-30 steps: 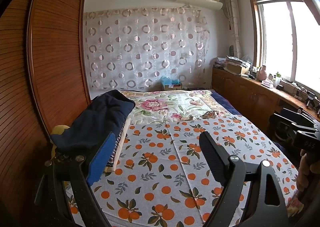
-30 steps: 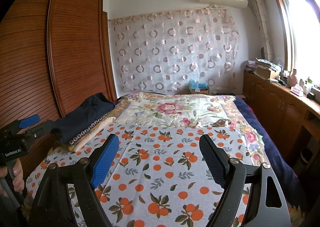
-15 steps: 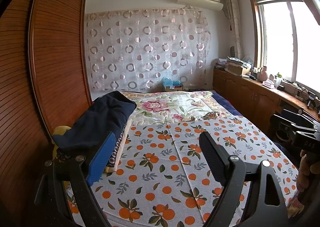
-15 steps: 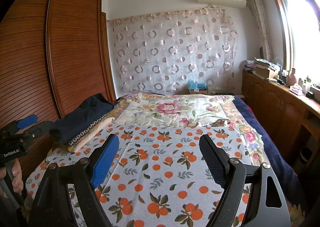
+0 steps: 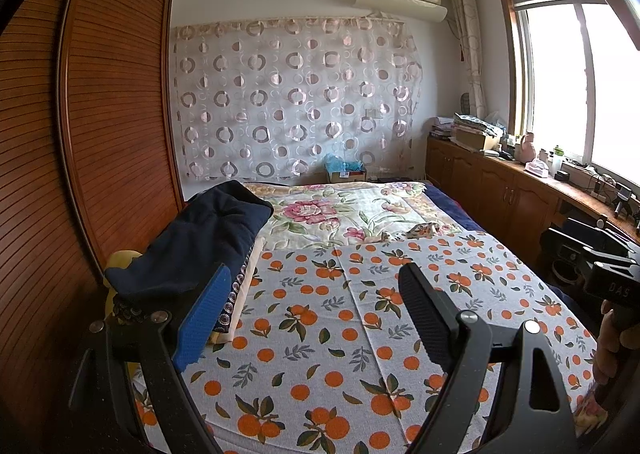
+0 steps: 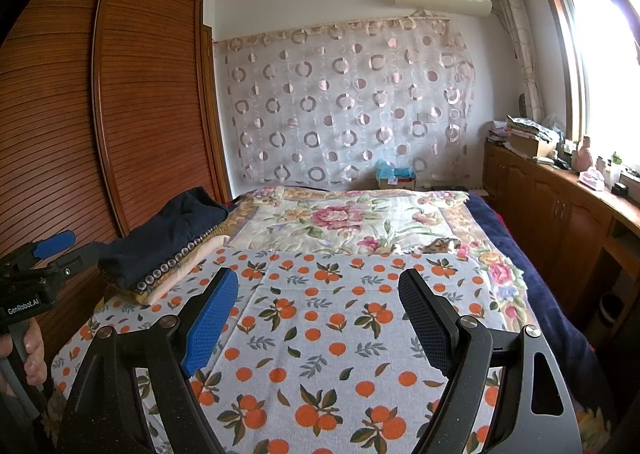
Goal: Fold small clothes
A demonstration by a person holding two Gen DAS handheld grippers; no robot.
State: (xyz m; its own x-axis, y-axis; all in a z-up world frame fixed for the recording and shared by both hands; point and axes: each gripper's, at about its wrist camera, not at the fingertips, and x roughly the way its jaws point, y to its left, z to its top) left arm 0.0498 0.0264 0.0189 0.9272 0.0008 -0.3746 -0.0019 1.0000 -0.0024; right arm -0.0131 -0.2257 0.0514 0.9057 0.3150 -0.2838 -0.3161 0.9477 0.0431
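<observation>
left wrist view: low over the bed's (image 5: 320, 334) near edge, toward its left corner, facing the far curtain (image 5: 296, 98)
right wrist view: same edge, further right, same heading
shared: orange-print cloth (image 6: 340, 318), folded stack (image 6: 168, 246), wardrobe (image 6: 140, 94)

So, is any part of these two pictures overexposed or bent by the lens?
Left wrist view: the window is blown out white and the wardrobe bows strongly. Right wrist view: window glare at the right edge, the wardrobe curves likewise; the orange-print cloth stays sharp.
</observation>
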